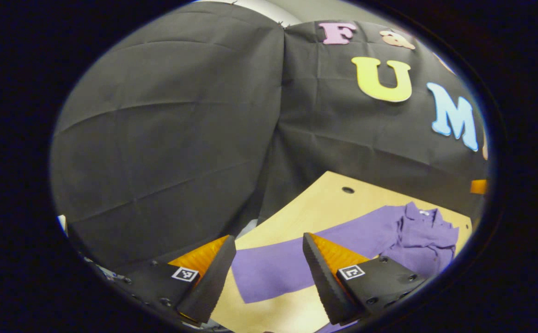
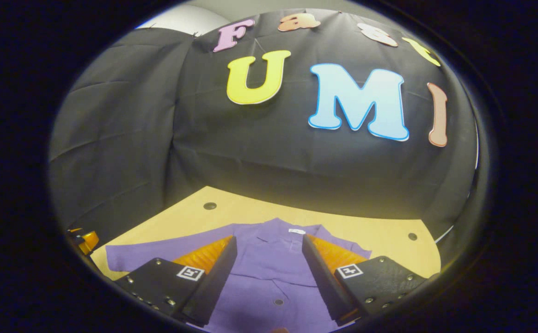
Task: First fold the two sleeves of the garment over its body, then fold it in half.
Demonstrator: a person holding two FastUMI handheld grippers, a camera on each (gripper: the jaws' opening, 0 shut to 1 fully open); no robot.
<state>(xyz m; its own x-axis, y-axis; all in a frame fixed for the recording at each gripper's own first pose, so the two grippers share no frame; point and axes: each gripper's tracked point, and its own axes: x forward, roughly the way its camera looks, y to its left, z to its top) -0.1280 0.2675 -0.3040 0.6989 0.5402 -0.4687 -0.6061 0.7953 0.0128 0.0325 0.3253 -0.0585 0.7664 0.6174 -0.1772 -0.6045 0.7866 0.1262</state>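
Left gripper held level above the near left, jaws spread wide, nothing pinched between them, nose aimed toward the far right. Right gripper hovering near centre, fingers parted just as wide, gripping nothing, aimed straight toward the far wall. Edge of the left gripper glimpsed low at the left of the right gripper view.

Black screwed mounts, square tags, apparently ribbed jaws.
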